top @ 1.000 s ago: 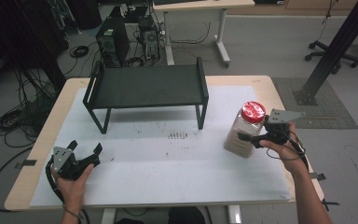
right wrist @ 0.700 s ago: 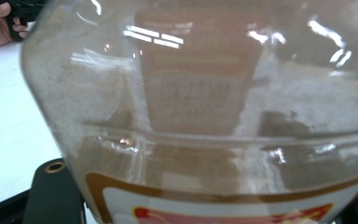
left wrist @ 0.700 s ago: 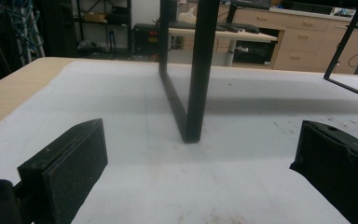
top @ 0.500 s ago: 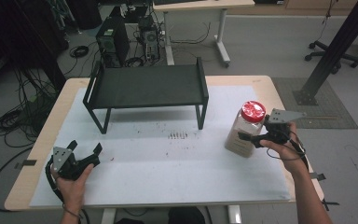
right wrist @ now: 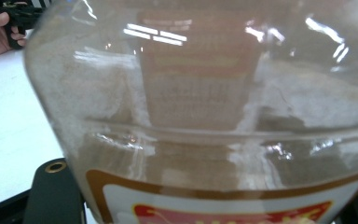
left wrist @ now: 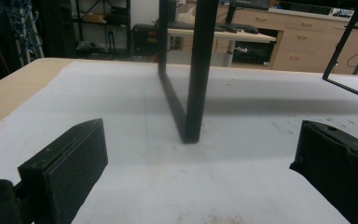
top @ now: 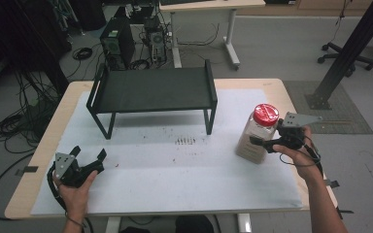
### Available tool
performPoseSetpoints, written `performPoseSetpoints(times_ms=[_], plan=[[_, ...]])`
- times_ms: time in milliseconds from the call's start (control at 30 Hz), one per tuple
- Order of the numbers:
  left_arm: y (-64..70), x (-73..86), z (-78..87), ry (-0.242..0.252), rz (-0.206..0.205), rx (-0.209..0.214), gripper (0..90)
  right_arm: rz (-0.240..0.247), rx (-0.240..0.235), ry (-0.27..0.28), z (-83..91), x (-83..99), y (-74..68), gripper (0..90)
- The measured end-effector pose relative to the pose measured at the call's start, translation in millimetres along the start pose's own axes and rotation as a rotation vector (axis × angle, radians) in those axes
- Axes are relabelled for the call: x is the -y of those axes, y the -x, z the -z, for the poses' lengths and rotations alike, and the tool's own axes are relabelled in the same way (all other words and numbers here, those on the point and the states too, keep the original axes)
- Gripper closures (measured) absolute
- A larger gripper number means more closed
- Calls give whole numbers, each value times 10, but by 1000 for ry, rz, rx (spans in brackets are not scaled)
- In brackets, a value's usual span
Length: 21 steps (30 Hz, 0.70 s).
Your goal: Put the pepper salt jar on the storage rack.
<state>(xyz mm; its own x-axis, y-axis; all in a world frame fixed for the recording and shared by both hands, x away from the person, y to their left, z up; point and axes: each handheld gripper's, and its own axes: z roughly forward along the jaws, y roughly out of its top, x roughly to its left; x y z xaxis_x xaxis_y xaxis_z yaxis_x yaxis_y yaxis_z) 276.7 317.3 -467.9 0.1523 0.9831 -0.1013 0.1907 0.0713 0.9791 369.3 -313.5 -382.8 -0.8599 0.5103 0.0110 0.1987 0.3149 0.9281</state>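
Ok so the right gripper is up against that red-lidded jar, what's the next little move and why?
Probably close the right gripper on the jar and lift it slightly. The jar stands upright on the white mat and sits deep between the jaws in the right gripper view, though whether they already grip it can't be told. The left gripper rests open, far off, so it can wait.

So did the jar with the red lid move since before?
No. The jar stands at the same spot right of the black shelf's front right leg, with the right gripper at it.
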Motion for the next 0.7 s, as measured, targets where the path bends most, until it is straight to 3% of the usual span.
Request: performPoseSetpoints(times_ms=[700], plan=[[-6, 0, 4, 4, 14, 7, 33, -15, 25, 25, 163, -219, -140, 257]])
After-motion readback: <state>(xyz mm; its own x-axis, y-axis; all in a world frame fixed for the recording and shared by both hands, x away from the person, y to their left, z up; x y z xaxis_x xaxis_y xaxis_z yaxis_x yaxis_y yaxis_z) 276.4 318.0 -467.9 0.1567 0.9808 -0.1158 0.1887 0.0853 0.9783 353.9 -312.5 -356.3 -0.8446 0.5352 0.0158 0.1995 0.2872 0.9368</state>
